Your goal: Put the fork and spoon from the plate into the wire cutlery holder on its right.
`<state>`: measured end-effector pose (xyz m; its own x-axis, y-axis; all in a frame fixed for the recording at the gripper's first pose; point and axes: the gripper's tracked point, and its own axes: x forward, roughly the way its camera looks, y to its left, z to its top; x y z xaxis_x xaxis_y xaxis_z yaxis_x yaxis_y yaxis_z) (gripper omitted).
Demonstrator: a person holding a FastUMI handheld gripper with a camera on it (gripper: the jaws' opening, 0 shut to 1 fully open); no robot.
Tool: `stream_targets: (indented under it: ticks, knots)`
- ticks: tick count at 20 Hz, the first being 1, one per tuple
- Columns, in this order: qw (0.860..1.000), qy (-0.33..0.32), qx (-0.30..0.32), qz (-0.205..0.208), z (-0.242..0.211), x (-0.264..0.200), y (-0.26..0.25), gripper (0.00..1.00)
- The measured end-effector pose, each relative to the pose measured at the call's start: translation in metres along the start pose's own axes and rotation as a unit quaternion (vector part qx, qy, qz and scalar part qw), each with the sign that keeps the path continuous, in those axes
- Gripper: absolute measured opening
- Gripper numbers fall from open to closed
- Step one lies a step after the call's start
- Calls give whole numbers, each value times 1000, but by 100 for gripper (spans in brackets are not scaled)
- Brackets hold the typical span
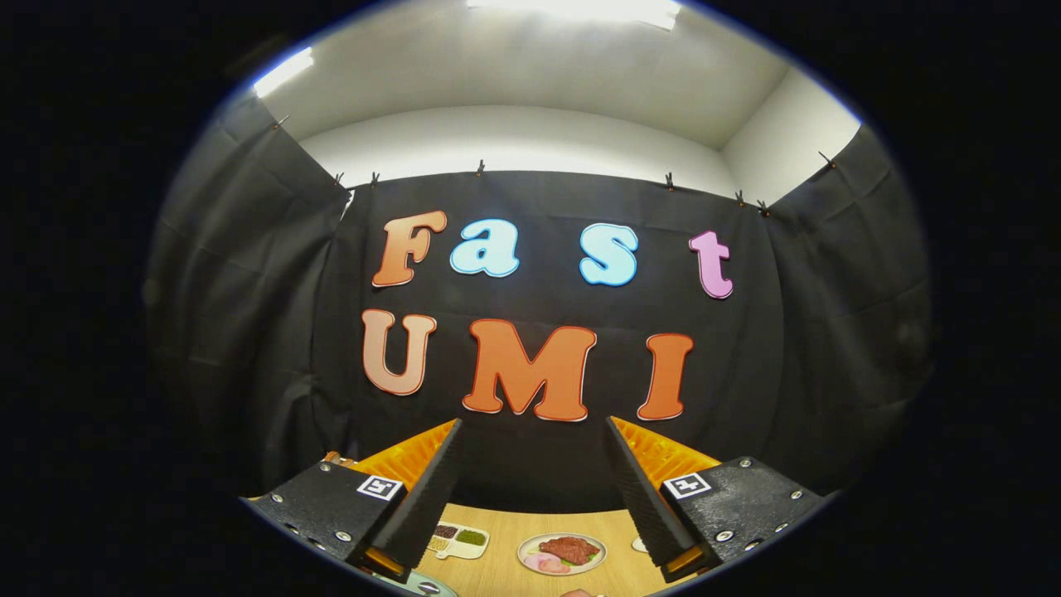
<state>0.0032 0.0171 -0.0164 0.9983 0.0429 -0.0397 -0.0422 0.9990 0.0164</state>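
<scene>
**Claw held open above the desk, nothing between its fingers**

The claw (pixel 530 489) is seen from behind along its two black fingers (pixel 423 497), which stand wide apart with an empty gap between them; nothing is gripped. Each finger has a ribbed inner pad and an orange backing, and each black mounting block carries a small square marker (one per side).

Below and between the fingers lies the wooden desk (pixel 497 572). Nearest, at the base of the left finger, a sliver of a pale rim with something metallic on it (pixel 419 587) is visible; whether this is the plate with the fork and spoon cannot be told, and the wire cutlery holder cannot be made out. Slightly farther, between the fingers, sits a round plate of sliced meat (pixel 562 553) with pink slices at its near edge. To its left, beside the left finger, is a small divided tray (pixel 458 539) holding dark, green and pale portions. A small white object (pixel 638 544) shows partly behind the right finger.

Beyond the desk hangs the black cloth wall (pixel 249 332), clipped along its top edge, with a white wall and ceiling lights (pixel 580 8) above.
</scene>
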Motion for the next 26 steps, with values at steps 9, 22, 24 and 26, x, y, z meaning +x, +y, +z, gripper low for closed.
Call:
stream_targets:
  ticks: [9,22,24,26]
  knots:
    - [981,173,15,88,-102,-16,82,98]
    - [846,514,23,144,-307,-88,160,96]
    - [827,545,4,137,-333,-97,159,94]
    - [809,572,-3,137,-355,-104,166,93]
